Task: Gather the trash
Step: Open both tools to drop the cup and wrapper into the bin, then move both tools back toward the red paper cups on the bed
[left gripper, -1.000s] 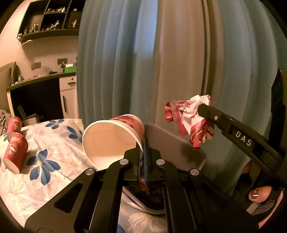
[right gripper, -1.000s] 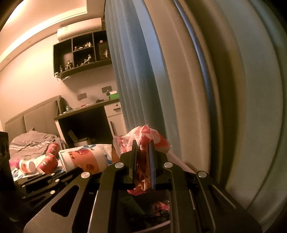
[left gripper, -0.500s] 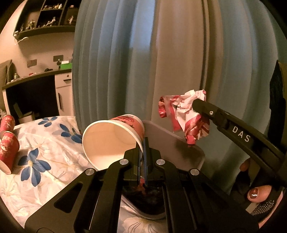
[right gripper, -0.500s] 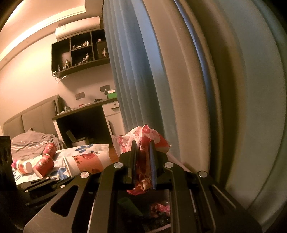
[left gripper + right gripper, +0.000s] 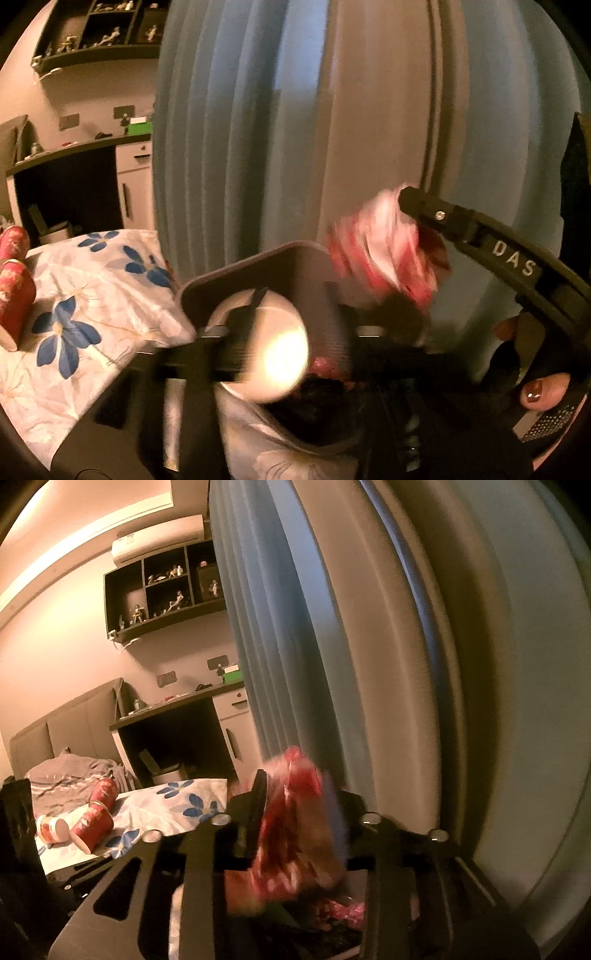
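In the left wrist view my left gripper (image 5: 288, 325) has its fingers spread wide, and the white-and-red paper cup (image 5: 262, 347) sits blurred between them, dropping mouth-up over the open grey trash bin (image 5: 255, 269). My right gripper (image 5: 410, 199) comes in from the right with a crumpled red-and-white wrapper (image 5: 384, 254) just above the bin. In the right wrist view the right gripper (image 5: 299, 794) has its jaws parted around the blurred wrapper (image 5: 295, 834), with the bin's trash (image 5: 340, 912) below.
Blue and beige curtains (image 5: 332, 129) hang right behind the bin. A bed with a floral sheet (image 5: 74, 295) lies to the left, with red cups (image 5: 92, 819) on it. A dark desk and white cabinet (image 5: 232, 727) stand beyond.
My left gripper has opened and let go of the paper cup, which falls towards the bin. My right gripper's jaws have widened around the wrapper, which has blurred and slipped lower.
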### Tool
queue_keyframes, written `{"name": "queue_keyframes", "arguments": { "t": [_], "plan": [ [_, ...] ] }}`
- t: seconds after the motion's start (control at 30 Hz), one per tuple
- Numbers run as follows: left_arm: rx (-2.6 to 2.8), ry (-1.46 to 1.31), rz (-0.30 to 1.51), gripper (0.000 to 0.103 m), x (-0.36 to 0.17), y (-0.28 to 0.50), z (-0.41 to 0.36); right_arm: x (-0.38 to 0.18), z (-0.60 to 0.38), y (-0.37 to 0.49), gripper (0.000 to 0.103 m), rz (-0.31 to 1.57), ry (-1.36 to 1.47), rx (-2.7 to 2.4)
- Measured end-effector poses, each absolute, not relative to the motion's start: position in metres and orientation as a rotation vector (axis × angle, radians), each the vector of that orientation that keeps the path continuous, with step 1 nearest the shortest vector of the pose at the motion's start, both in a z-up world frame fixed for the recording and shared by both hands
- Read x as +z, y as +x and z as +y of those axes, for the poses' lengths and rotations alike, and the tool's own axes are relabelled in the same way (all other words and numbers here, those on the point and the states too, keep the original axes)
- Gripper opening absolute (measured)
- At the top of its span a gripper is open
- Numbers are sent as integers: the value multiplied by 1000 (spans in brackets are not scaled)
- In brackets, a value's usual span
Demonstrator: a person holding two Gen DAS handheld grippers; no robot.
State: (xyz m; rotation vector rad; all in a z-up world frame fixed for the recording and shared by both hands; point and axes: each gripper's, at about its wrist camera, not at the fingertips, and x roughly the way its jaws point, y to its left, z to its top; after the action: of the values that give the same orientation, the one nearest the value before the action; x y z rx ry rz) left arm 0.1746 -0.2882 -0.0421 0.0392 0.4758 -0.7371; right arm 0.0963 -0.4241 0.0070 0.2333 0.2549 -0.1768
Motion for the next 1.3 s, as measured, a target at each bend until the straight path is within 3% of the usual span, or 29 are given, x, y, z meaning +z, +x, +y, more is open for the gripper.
{"name": "queue_keyframes", "arguments": {
  "t": [0.03,0.17,0.23,0.37,0.5,1.3],
  "plan": [
    [-712,25,460,70,-41,173,-283,7,-425,96,39,253,236,-178],
    [-672,0,453,79,-38,171,-270,10,-426,92,45,240,241,-188],
    [-636,-20,447,89,-36,170,-262,12,-426,88,49,227,239,-196],
    [-565,-52,436,97,-33,166,-243,17,-419,79,65,192,215,-222],
    [-472,-46,425,97,-30,161,-221,17,-411,71,83,169,198,-240],
    [-29,-136,370,97,-21,144,-43,15,-312,86,89,227,157,-61]
  ]
}}
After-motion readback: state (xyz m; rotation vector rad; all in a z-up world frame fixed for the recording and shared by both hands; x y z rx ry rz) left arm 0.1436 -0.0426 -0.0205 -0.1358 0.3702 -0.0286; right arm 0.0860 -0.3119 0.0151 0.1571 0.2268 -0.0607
